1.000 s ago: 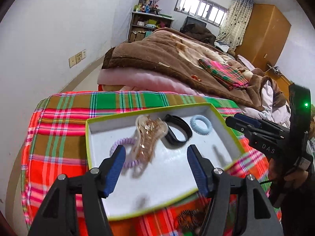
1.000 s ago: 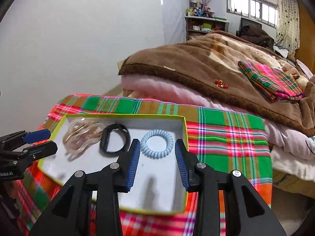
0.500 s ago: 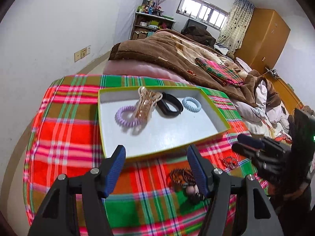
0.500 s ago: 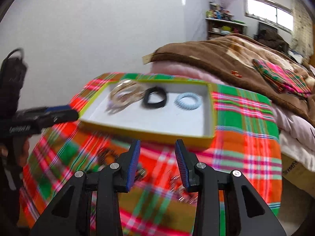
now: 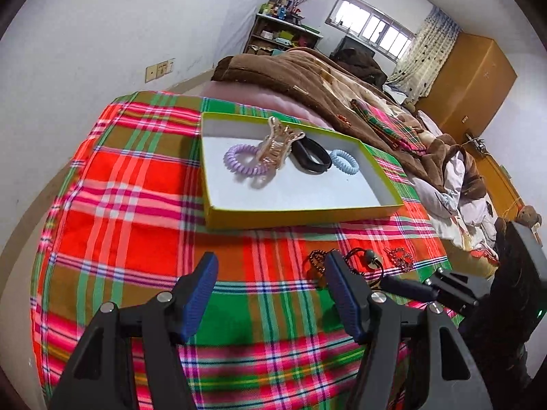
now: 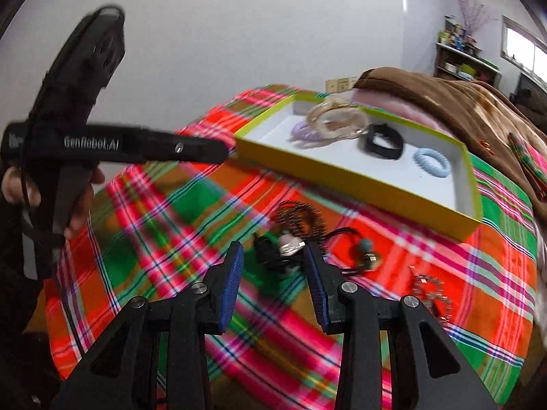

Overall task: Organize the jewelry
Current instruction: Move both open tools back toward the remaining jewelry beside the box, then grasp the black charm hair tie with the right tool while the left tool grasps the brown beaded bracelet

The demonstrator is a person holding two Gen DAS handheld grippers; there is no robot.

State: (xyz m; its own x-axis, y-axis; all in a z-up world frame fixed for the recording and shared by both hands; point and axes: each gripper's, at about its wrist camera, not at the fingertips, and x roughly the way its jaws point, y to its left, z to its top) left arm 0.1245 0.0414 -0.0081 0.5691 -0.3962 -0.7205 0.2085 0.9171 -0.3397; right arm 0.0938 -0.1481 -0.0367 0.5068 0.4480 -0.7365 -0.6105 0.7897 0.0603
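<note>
Right gripper [image 6: 273, 273] released, jaws apart over the loose jewelry pile [image 6: 297, 239] on the plaid cloth, near the box [image 6: 359, 177] (four pcs already in). Left gripper [image 5: 270, 294] empty too. Next, I reckon: drop, pinch one piece.

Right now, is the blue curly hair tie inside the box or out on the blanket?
Inside. The blue spiral hair tie lies on the white floor of the yellow-rimmed box, beside the black band.
</note>
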